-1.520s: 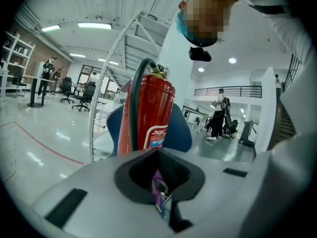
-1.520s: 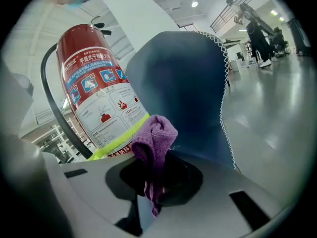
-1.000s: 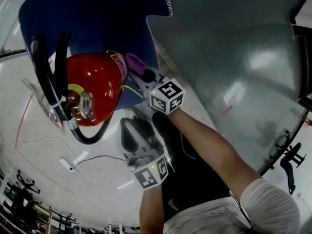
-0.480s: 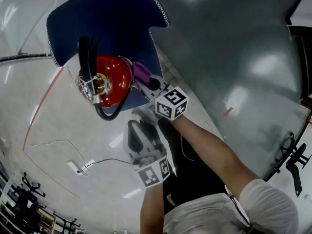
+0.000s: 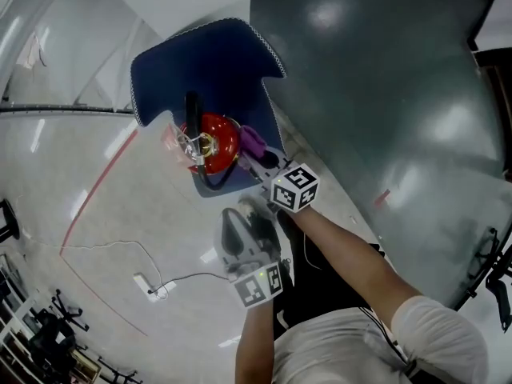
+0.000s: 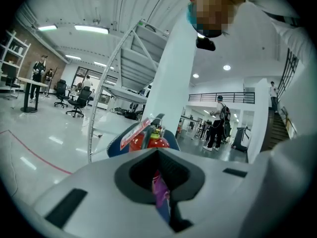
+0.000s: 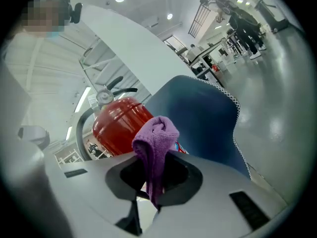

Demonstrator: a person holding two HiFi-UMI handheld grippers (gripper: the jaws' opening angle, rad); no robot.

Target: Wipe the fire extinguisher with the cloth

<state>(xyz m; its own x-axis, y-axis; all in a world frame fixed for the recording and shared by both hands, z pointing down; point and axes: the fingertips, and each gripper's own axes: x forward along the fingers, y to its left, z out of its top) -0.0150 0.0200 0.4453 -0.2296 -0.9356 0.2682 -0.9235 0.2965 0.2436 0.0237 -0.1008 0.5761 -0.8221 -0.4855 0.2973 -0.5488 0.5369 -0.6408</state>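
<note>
The extinguisher (image 5: 214,138) stood upright on a blue mat (image 5: 208,62) on the floor, its hose looping on the near side. The purple cloth (image 5: 251,140) sat just to the right of its red body; whether it touched could not be told. The right gripper (image 5: 260,154) had its jaws clenched on the cloth, which bunched out past them. The left gripper (image 5: 237,218) hung nearer, apart from the extinguisher, its jaws drawn together on nothing. By my reading the wiping was at most begun. Only the right flank was in reach of the cloth, and the top, hose and left side seemed left to do.
</note>
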